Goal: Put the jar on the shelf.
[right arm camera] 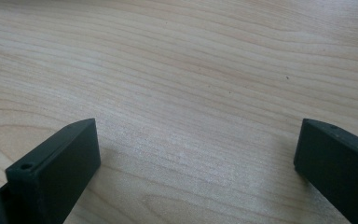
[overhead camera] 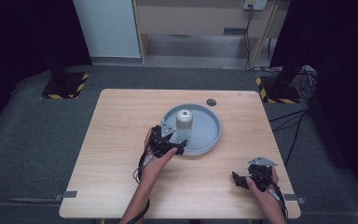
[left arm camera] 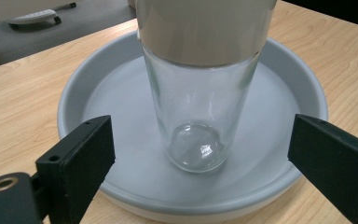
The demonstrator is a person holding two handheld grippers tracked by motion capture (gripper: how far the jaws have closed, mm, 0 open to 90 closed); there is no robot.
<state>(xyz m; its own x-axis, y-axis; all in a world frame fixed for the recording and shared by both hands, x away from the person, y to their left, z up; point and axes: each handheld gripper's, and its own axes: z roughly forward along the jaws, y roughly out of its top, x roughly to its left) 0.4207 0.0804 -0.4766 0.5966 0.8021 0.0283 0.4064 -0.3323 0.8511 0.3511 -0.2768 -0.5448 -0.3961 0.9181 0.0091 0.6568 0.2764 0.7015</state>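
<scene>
Just ahead of the left gripper point(left arm camera: 200, 154), glass jar point(left arm camera: 193, 116) between wide-apart jaws.

Left hand-held gripper point(overhead camera: 179, 146), right hand-held gripper point(overhead camera: 237, 179): black blocky jaws, grey three-cornered top plates, trailing cables; forearms bare.

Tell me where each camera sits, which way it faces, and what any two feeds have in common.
High view: above the person's side, looking forward and down on the table; both forearms, left gripper and right gripper show.
Left gripper view: rides the left gripper, facing the glass jar standing in the grey tray; its open fingers flank the jar.
Right gripper view: rides the right gripper, facing bare tabletop; open fingers show.
Shared: high and left gripper views both show jar and tray.
</scene>
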